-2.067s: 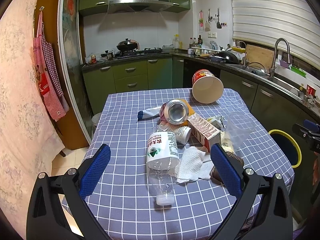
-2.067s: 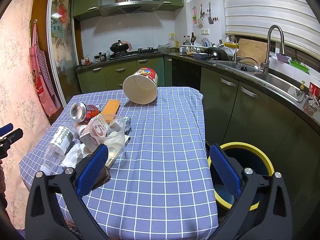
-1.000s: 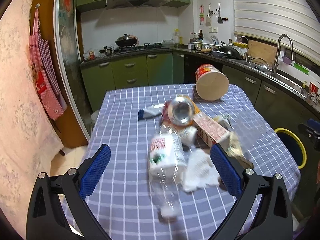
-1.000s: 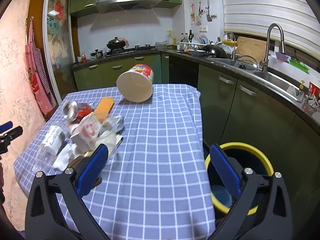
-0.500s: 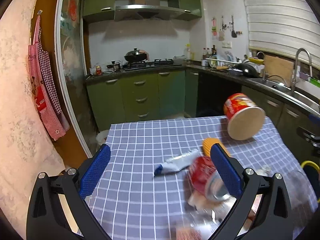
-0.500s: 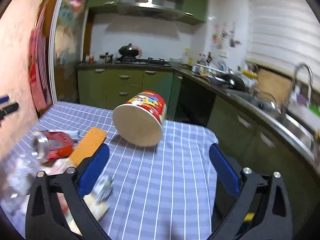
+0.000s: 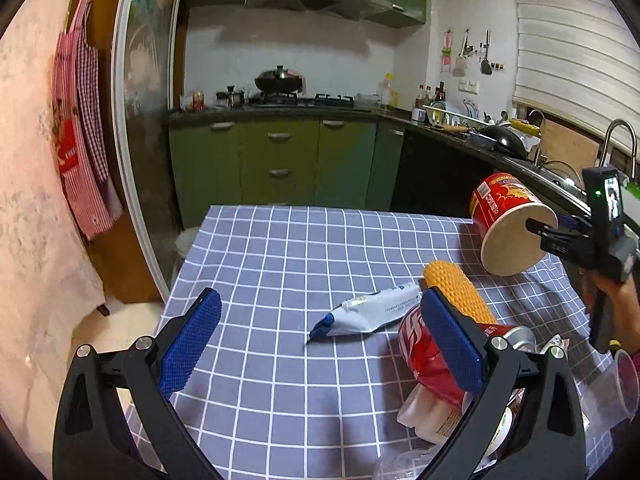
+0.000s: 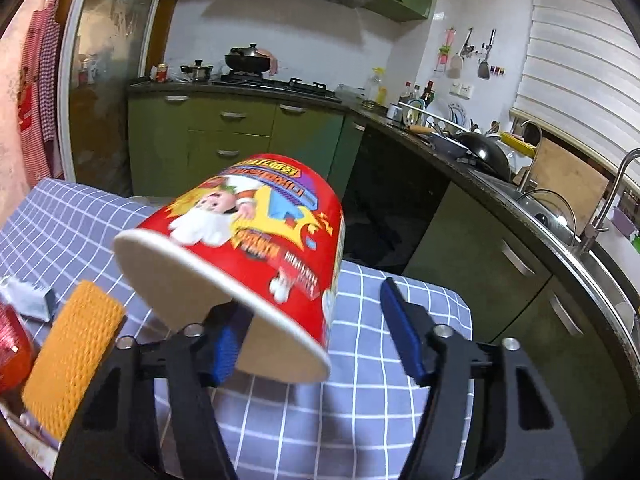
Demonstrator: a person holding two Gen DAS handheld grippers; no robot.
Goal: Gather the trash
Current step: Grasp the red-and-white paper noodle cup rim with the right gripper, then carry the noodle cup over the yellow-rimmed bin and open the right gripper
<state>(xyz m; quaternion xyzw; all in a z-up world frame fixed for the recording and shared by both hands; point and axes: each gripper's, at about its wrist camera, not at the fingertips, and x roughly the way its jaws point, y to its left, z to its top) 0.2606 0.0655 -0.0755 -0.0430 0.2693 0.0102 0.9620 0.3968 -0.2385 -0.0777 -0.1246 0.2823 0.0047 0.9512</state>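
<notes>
two seconds back we saw the whole heap of rubbish spread across the checked table from both grippers, with the yellow-rimmed bin beside it; both views have since swung toward the far end, and the bin is gone from sight.

the right gripper, which then hung with spread fingers over the table edge, is at the red noodle cup. its fingers are closing with the cup's rim between them: the left pad sits inside the open mouth, the right pad stands clear of the outer wall, so nothing is clamped. from the left wrist view the cup lies tilted on its side at the far right of the table, mouth toward us, with one black finger of the right gripper poking into it and a hand behind.

the left gripper hovers with fingers wide apart and bare over the cloth near a squeezed tube.

a red can is half hidden by the left gripper's right pad, and the orange foam sleeve runs behind it. the crumpled wrappers and a clear plastic cup at the lower right are cut off by the frame, and we cannot read them well.

the noodle cup's mouth shows only pale lining; we see no contents.
</notes>
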